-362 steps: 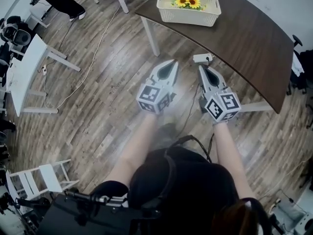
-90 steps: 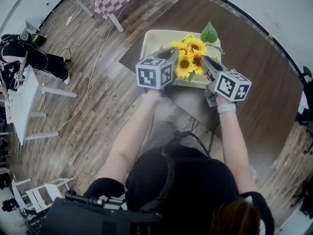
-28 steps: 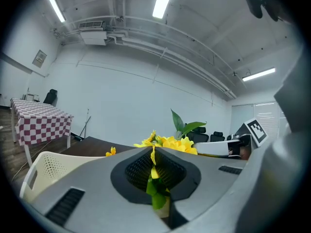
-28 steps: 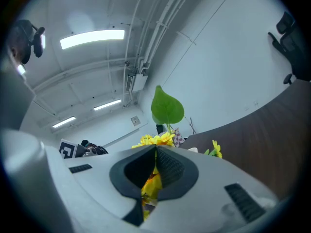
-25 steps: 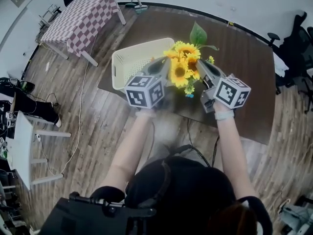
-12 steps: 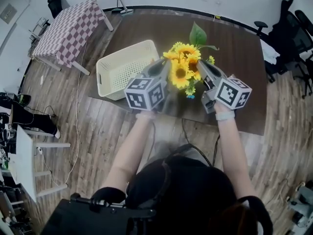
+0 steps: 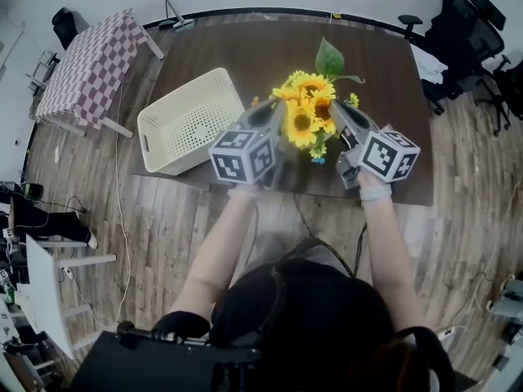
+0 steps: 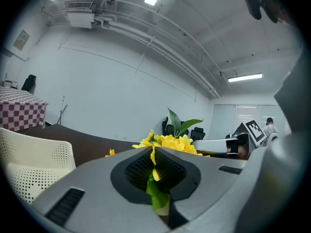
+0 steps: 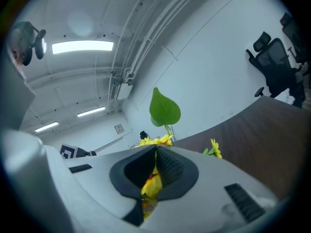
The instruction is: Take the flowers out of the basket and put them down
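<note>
A bunch of yellow sunflowers (image 7: 306,109) with a big green leaf (image 7: 330,58) hangs above the dark table (image 7: 392,64), pinched from both sides. My left gripper (image 7: 278,106) is shut on its left side; yellow petals and a green bit (image 8: 155,191) are squeezed between the jaws. My right gripper (image 7: 333,107) is shut on the right side, with yellow petals (image 9: 150,183) caught between its pads. The cream basket (image 7: 189,122) stands empty at the table's left end, apart from the flowers.
A checkered table (image 7: 88,65) stands to the left on the wood floor. Black office chairs (image 7: 466,27) are at the right of the dark table. White furniture (image 7: 37,280) lies at the far left.
The basket has slid away to the left in the head view as both grippers carry the flowers rightwards along the table. Both grips are unchanged.
</note>
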Action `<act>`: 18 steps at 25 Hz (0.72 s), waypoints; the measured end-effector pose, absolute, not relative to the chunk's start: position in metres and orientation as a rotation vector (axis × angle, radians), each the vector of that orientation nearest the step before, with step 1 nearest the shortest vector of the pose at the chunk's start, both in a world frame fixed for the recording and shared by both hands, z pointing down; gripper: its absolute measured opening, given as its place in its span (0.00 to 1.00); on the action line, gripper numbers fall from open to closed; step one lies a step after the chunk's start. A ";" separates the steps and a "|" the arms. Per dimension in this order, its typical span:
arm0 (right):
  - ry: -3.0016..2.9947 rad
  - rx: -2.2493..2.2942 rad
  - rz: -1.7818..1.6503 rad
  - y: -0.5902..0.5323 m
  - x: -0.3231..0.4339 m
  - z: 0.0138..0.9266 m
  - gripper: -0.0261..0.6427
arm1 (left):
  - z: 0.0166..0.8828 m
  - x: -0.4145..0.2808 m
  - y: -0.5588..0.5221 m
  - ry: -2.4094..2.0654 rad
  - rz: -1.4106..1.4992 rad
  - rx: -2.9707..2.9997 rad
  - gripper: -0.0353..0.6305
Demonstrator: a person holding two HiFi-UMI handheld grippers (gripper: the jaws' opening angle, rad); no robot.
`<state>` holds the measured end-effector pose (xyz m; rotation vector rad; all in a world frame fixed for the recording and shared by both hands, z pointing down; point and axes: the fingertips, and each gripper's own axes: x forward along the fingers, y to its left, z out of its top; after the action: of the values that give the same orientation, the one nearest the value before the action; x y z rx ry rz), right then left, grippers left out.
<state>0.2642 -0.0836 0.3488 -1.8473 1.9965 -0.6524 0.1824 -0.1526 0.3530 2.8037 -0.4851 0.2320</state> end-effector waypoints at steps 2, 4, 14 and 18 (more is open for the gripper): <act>1.977 -1.864 -0.653 -0.073 0.271 0.354 0.05 | 0.360 0.190 -0.143 -0.462 0.245 2.804 0.07; 1.957 -1.883 -0.657 -0.066 0.275 0.357 0.04 | 0.364 0.195 -0.137 -0.437 0.257 2.800 0.07; 1.871 -1.957 -0.720 -0.040 0.290 0.385 0.05 | 0.393 0.215 -0.117 -0.350 0.326 2.774 0.07; 1.841 -1.992 -0.742 -0.039 0.295 0.392 0.05 | 0.402 0.219 -0.117 -0.319 0.350 2.755 0.07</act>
<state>0.2946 -0.0387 0.3923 -1.9922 1.8415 -0.7421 0.2192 -0.1171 0.4015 2.7550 -0.3188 0.3499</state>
